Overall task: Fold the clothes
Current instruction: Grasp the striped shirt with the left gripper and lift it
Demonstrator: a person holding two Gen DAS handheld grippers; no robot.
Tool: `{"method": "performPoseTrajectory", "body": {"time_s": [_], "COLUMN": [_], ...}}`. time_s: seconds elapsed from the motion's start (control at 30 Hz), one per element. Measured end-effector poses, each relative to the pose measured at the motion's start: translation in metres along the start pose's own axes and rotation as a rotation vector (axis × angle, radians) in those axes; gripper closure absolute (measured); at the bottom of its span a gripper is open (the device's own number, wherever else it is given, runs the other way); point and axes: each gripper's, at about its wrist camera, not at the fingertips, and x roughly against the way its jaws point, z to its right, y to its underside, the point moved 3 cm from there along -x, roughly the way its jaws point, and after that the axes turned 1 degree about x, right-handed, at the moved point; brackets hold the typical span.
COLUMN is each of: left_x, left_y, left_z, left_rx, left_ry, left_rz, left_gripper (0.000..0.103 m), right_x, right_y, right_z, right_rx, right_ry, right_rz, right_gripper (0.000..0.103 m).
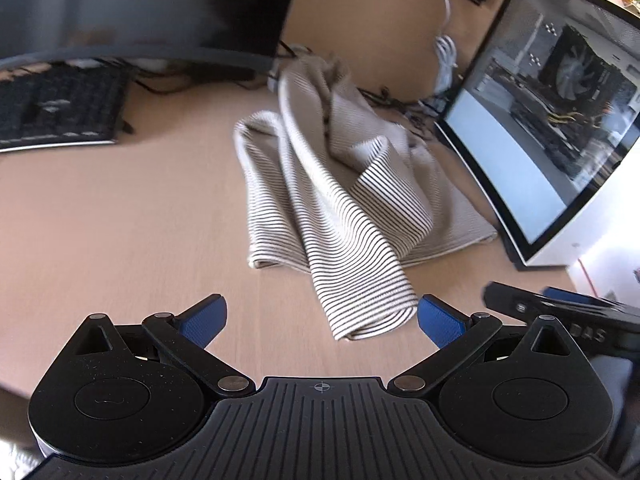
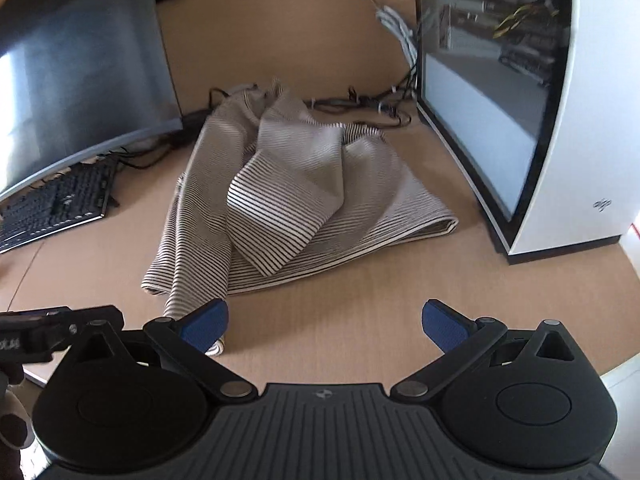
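Observation:
A beige garment with thin dark stripes (image 1: 332,184) lies crumpled on the wooden desk (image 1: 120,240), one sleeve stretched toward me. My left gripper (image 1: 322,320) is open and empty, its blue pads either side of the sleeve end, just short of it. In the right wrist view the same garment (image 2: 280,200) lies ahead and to the left. My right gripper (image 2: 325,326) is open and empty above bare desk (image 2: 340,300), its left pad over the sleeve tip. The right gripper's body shows at the right edge of the left wrist view (image 1: 560,312).
A dark curved monitor (image 2: 80,60) and a black keyboard (image 2: 56,204) stand at the left. A white PC case with a glass side (image 2: 520,100) stands at the right. Cables (image 2: 360,104) lie behind the garment.

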Motion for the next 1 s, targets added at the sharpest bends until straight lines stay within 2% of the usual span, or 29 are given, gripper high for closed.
{"method": "performPoseTrajectory", "body": {"time_s": [0.23, 0.37, 0.5, 0.67, 0.73, 0.8, 0.87, 1.0], "left_x": [-0.048, -0.074, -0.105, -0.131, -0.136, -0.143, -0.151, -0.165], "left_y": [-0.038, -0.065, -0.089, -0.108, -0.113, -0.115, -0.117, -0.121], "left_z": [0.005, 0.012, 0.017, 0.006, 0.001, -0.001, 0.000, 0.006], "left_rx": [-0.033, -0.037, 0.021, 0.102, 0.127, 0.129, 0.130, 0.093], "left_ry": [0.042, 0.015, -0.014, -0.057, -0.050, -0.046, -0.044, -0.032], "left_rz": [-0.056, -0.041, -0.060, -0.096, -0.098, -0.111, -0.128, -0.144], "left_gripper": [0.000, 0.000, 0.000, 0.000, 0.000, 0.004, 0.017, 0.022], "right_x": [-0.030, -0.052, -0.076, -0.111, -0.124, -0.135, -0.147, -0.160], "right_y": [-0.014, -0.034, -0.059, -0.086, -0.095, -0.104, -0.114, -0.131], "right_z": [0.012, 0.025, 0.029, 0.032, 0.031, 0.031, 0.032, 0.039], "right_rx": [-0.041, -0.049, -0.006, 0.010, 0.016, 0.031, 0.040, 0.025], "right_ry": [0.035, -0.017, -0.073, -0.090, -0.088, -0.056, -0.023, -0.009], "right_rz": [-0.055, -0.065, -0.051, -0.043, -0.044, -0.036, -0.036, -0.041], "right_gripper": [0.000, 0.000, 0.000, 0.000, 0.000, 0.000, 0.000, 0.000]}}
